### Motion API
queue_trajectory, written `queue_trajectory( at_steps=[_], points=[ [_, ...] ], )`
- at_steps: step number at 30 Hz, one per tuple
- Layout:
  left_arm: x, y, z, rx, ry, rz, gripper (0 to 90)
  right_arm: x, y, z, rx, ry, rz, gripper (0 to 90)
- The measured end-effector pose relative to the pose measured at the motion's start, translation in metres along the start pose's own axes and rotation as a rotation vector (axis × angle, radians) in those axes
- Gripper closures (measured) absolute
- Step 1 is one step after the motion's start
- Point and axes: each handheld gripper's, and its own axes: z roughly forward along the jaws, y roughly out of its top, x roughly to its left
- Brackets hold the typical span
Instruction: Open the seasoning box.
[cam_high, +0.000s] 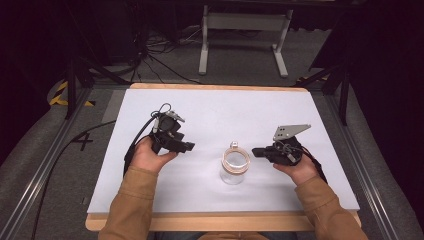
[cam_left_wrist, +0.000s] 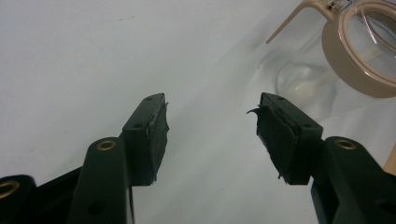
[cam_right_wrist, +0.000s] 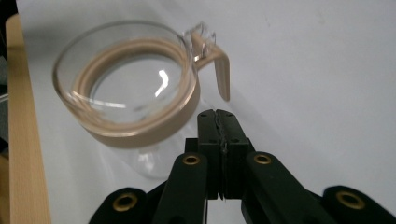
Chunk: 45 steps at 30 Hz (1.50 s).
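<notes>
We see right gripper (cam_right_wrist: 219, 122) pads pressed together, nothing between; left gripper (cam_left_wrist: 210, 126) jaws apart, bare sheet between. Right gripper view gives us glass jar (cam_right_wrist: 128, 100) lid with tan band and clasp at 11 o'clock, just beyond tips; high view gives us jar (cam_high: 235, 165) standing upright on white table (cam_high: 210, 107), between both grippers, nearer right one (cam_high: 256, 151). Left hand (cam_high: 150, 156) rests on table, gripper (cam_high: 189, 146) aimed at 3 o'clock.
</notes>
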Motion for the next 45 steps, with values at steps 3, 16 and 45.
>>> queue_trajectory(
  at_steps=[3,16,45],
  points=[
    [0.0,-0.003,-0.001,-0.006,0.007,-0.006,43.4,0.001,0.005,-0.001,-0.022,-0.004,0.005,89.4],
    [-0.001,-0.024,-0.014,-0.03,0.044,-0.046,44.2,0.0,0.045,0.016,-0.114,0.039,-0.013,89.4],
    [-0.022,-0.026,-0.015,-0.017,-0.098,0.037,68.1,-0.012,0.044,0.04,-0.06,0.083,0.022,89.5]
  ],
)
